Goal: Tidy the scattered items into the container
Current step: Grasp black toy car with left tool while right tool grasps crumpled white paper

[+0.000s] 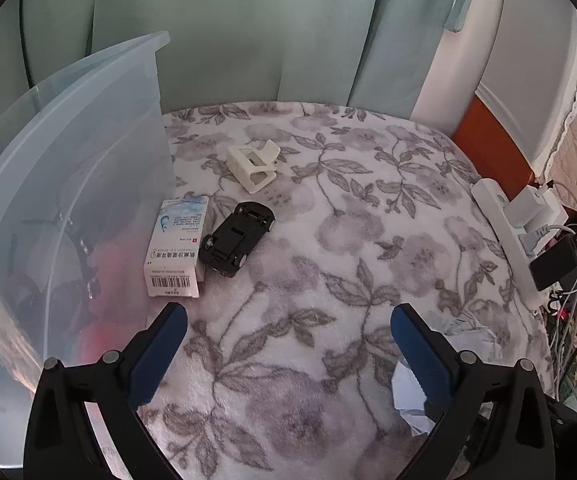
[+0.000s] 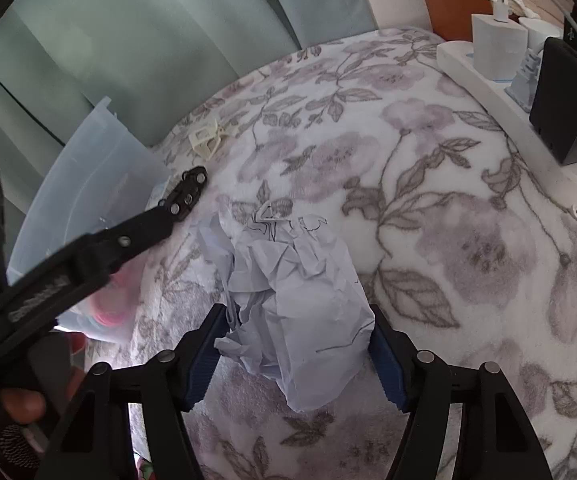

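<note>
Right gripper (image 2: 294,354) closing around the crumpled paper (image 2: 296,300); left gripper (image 1: 288,344) hovering wide and empty.

In the right wrist view the paper is sitting on the floral blanket (image 2: 428,220) between the blue pads (image 2: 202,354), which are touching or nearly touching its sides. The left gripper is hanging over the blanket with the bin (image 1: 68,200) at its 9 to 10 o'clock. The box (image 1: 176,246) is lying just beside the bin wall, the black toy car (image 1: 238,238) is touching the box's right edge, and the cream bracket (image 1: 252,166) is lying farther off at 12 o'clock. A power strip (image 1: 508,236) is resting at 3 o'clock.
</note>
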Action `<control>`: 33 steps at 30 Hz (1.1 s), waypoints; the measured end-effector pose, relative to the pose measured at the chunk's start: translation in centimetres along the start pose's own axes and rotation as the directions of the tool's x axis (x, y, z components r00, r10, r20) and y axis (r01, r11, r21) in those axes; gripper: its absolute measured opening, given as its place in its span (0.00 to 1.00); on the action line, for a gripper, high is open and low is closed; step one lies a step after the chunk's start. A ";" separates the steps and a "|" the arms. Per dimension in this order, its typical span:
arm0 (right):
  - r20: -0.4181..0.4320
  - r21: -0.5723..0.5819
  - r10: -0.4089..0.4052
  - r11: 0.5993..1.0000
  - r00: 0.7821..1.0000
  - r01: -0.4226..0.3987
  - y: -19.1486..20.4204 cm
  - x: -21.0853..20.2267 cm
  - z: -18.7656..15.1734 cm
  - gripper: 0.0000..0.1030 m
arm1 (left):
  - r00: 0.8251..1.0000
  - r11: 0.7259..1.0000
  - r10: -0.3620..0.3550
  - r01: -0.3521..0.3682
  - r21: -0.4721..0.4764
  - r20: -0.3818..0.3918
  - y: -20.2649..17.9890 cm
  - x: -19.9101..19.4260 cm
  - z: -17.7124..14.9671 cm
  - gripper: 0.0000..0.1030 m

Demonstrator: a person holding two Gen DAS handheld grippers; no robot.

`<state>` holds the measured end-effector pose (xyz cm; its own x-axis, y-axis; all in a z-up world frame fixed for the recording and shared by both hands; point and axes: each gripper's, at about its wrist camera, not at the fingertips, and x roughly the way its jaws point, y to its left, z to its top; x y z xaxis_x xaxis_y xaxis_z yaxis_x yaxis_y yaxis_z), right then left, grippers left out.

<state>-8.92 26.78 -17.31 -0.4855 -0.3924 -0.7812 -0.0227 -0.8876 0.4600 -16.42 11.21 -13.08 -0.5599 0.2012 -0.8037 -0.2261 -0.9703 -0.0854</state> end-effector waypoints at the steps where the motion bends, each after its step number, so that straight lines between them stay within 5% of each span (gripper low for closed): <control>1: 0.009 0.003 0.000 1.000 1.000 0.000 -0.2 -0.1 0.2 0.67 | 1.000 1.000 0.001 -0.001 0.008 0.007 -0.1 0.2 0.2 0.98; 11: 0.018 0.047 -0.022 0.999 1.000 0.021 -1.6 -0.9 1.8 0.67 | 0.997 0.995 0.071 -0.072 0.068 0.016 -1.5 4.7 3.1 0.89; 22: 0.005 0.061 -0.007 0.998 1.000 0.007 -1.6 0.0 2.3 0.67 | 1.000 0.999 0.029 -0.029 0.019 -0.005 -0.3 7.2 4.3 0.89; 29: 0.010 0.075 -0.001 0.997 1.000 0.000 -1.7 0.0 2.2 0.67 | 0.995 0.990 0.103 -0.102 0.100 -0.002 -1.0 8.5 5.1 0.89; 33: 0.017 0.093 0.008 0.996 1.000 -0.010 -1.9 0.0 2.2 0.67 | 0.984 0.977 0.176 -0.177 0.119 0.016 -1.2 8.1 4.5 0.69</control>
<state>-10.83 29.00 -17.22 -0.5002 -0.3956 -0.7703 -0.0993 -0.8575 0.5049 -24.31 14.57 -16.85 -0.6038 0.0291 -0.7966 -0.2166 -0.9677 0.1288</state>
